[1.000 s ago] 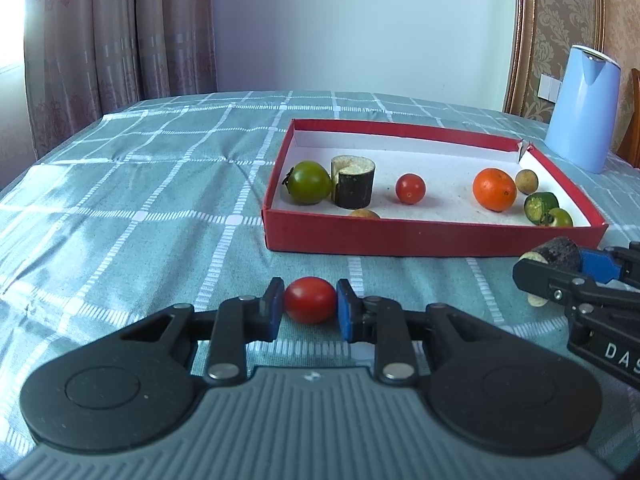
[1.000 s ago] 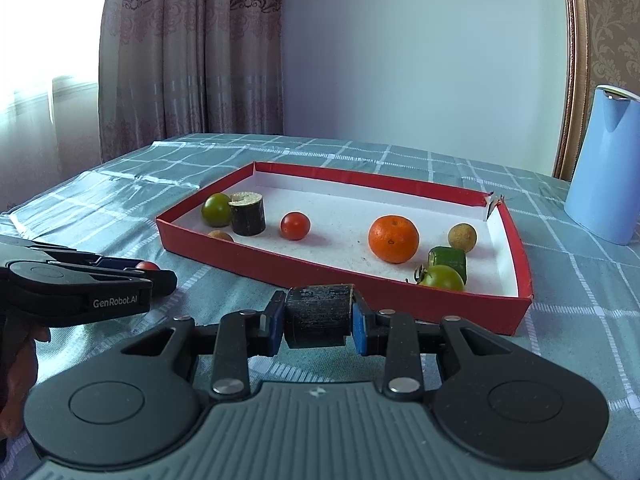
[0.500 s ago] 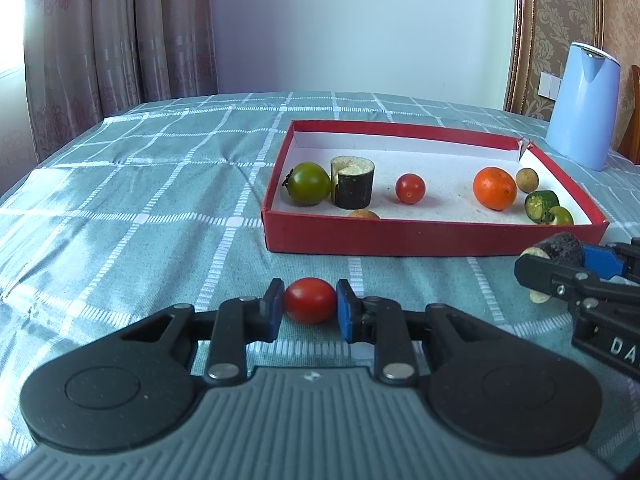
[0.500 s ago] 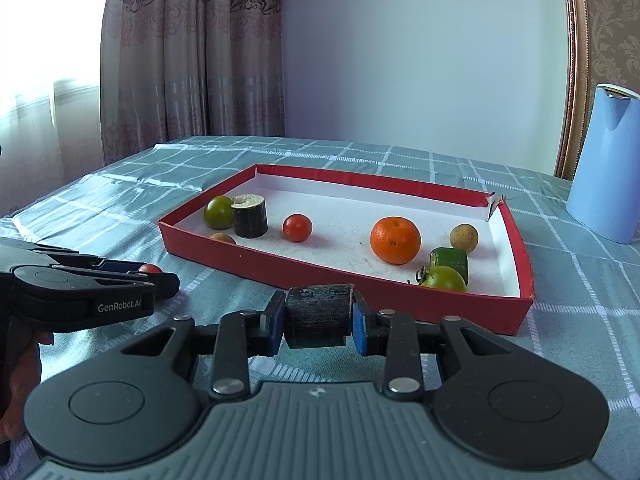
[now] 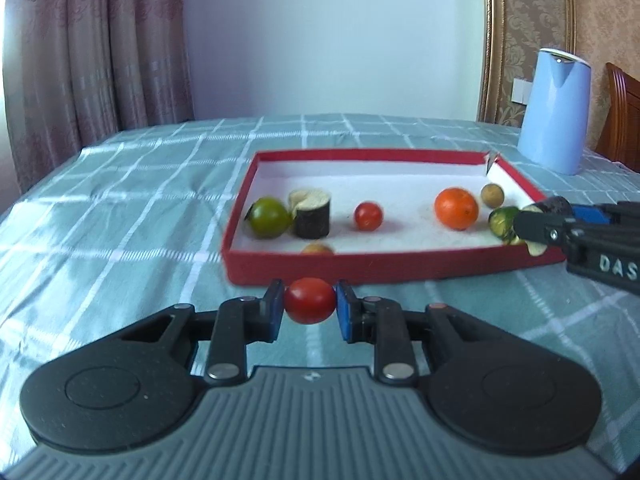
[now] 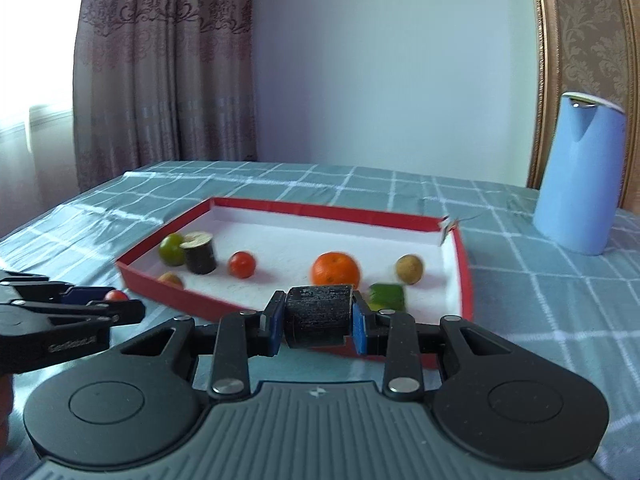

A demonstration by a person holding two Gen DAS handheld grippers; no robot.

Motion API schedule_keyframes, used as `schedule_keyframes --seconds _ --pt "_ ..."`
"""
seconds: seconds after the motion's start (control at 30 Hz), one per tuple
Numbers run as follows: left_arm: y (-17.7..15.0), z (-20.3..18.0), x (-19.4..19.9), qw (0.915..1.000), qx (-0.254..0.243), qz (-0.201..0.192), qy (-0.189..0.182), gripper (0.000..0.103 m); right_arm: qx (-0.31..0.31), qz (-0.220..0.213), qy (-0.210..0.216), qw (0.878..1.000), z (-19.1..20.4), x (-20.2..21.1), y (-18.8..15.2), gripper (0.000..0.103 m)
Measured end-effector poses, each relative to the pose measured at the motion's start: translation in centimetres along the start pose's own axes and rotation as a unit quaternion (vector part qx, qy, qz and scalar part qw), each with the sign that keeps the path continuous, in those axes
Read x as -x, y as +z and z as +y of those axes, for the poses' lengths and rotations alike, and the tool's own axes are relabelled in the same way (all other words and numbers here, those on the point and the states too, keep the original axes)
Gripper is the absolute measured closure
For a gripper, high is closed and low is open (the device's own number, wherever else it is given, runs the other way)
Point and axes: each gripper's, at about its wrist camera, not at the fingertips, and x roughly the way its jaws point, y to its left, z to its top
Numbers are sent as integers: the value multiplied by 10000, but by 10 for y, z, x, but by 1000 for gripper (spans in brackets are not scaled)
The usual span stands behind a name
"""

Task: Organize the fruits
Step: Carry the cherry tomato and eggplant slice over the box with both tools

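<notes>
My left gripper (image 5: 310,307) is shut on a red cherry tomato (image 5: 310,301), held above the cloth just before the front wall of the red tray (image 5: 360,270). My right gripper (image 6: 318,320) is shut on a dark cylindrical chunk (image 6: 318,316), lifted near the tray's front right wall (image 6: 464,280). In the tray lie a green tomato (image 5: 269,218), another dark chunk (image 5: 311,213), a red tomato (image 5: 368,216), an orange (image 5: 456,208), a small brown fruit (image 5: 492,195) and green pieces (image 5: 502,222). The right gripper also shows in the left wrist view (image 5: 540,228).
A light blue kettle (image 5: 554,112) stands on the checked teal tablecloth (image 5: 120,208) behind the tray to the right. A wooden chair (image 5: 622,116) is at the far right. Curtains hang at the back left. The left gripper shows in the right wrist view (image 6: 100,308).
Both grippers have risen and moved forward toward the tray with their loads. The right gripper's chunk now sits over the tray's front right corner in the left wrist view.
</notes>
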Motion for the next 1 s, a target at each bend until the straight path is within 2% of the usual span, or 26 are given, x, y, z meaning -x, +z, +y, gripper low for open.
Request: schedule_keyframes --seconds 0.1,0.27,0.43,0.57,0.67,1.0 --pt "7 -2 -1 9999 40 -51 -117 79 -105 17 -95 9999 -11 -6 3 71" --pt "18 -8 -9 10000 -25 -79 -24 78 -229 144 -19 9996 -17 -17 8 71" --pt "37 -27 -28 9997 -188 -131 -21 78 -108 96 -275 9995 -15 -34 24 71" --pt "49 -42 -49 9994 -339 -89 47 78 -86 186 -546 9983 -20 -60 34 71" --pt "56 -50 -62 9989 -413 -134 175 78 -211 360 -569 9975 -27 -79 41 71" --pt "73 -42 -107 9990 -107 142 402 78 -266 753 -731 9941 -30 -134 53 71"
